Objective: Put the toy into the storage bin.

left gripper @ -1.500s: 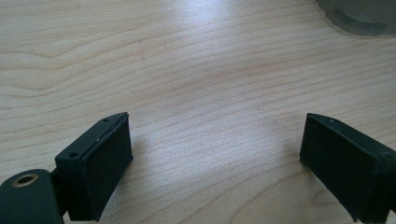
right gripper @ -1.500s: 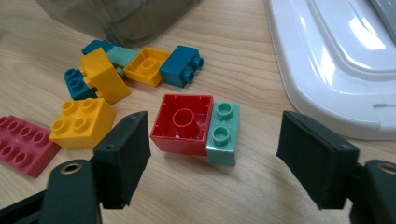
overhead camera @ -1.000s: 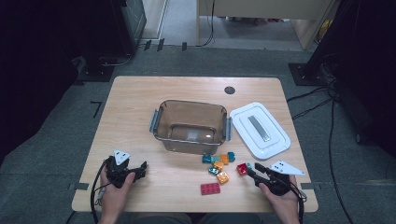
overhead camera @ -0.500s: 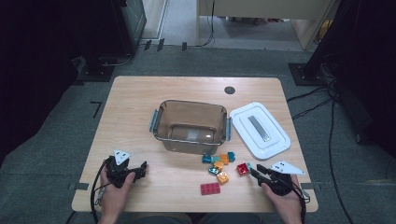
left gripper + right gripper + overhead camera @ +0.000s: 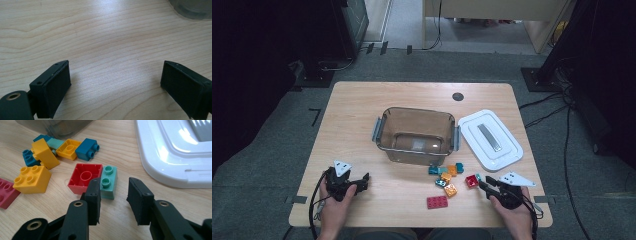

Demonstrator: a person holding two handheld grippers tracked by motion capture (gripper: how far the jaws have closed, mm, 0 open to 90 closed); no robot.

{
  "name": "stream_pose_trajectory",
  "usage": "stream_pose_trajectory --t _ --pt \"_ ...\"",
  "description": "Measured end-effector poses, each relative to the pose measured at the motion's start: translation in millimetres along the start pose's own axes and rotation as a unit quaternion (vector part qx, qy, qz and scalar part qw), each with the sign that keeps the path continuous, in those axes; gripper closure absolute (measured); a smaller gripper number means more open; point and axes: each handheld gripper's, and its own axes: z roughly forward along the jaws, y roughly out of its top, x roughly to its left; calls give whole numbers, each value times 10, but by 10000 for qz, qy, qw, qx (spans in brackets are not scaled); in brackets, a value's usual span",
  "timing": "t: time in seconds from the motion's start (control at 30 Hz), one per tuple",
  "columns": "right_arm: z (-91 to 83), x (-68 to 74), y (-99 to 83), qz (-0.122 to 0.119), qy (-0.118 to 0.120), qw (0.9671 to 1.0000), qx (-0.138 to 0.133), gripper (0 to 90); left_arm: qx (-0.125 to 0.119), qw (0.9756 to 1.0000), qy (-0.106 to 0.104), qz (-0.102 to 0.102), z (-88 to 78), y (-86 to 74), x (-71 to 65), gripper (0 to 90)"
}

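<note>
- The right gripper (image 5: 113,195), jaws just widened, stands released with the mint brick (image 5: 108,182) at its 12 o'clock, touching the red brick (image 5: 84,178).
- The left gripper (image 5: 115,85) gapes released over the table (image 5: 105,37).

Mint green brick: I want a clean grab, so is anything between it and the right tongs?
No. In the right gripper view only bare table separates the right tongs from the mint green brick; a red brick touches its far side.

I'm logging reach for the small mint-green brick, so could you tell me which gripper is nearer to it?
The right gripper: the mint-green brick lies just beyond its parted jaws, beside the red brick. The left gripper rests far across the table, over bare wood.
</note>
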Motion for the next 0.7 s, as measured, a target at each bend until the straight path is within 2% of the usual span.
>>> stream_pose_trajectory --t 0.2,0.27,0.37,0.53,0.63,0.7 --pt "65 58 11 1 -94 9999 59 547 1 10000 -1 1 0 0 0 87" --pt "75 64 13 6 -114 9999 67 546 0 10000 -1 1 0 0 0 87" --pt "117 88 17 4 -174 9998 107 568 0 10000 -1 1 0 0 0 88" --pt "135 130 24 -162 -323 9993 130 616 0 10000 0 0 0 0 0 87" --pt "133 151 40 -412 -438 9979 258 639 0 10000 0 0 0 0 0 87" --pt "130 163 33 -516 -554 9968 250 717 0 10000 0 0 0 0 0 88"
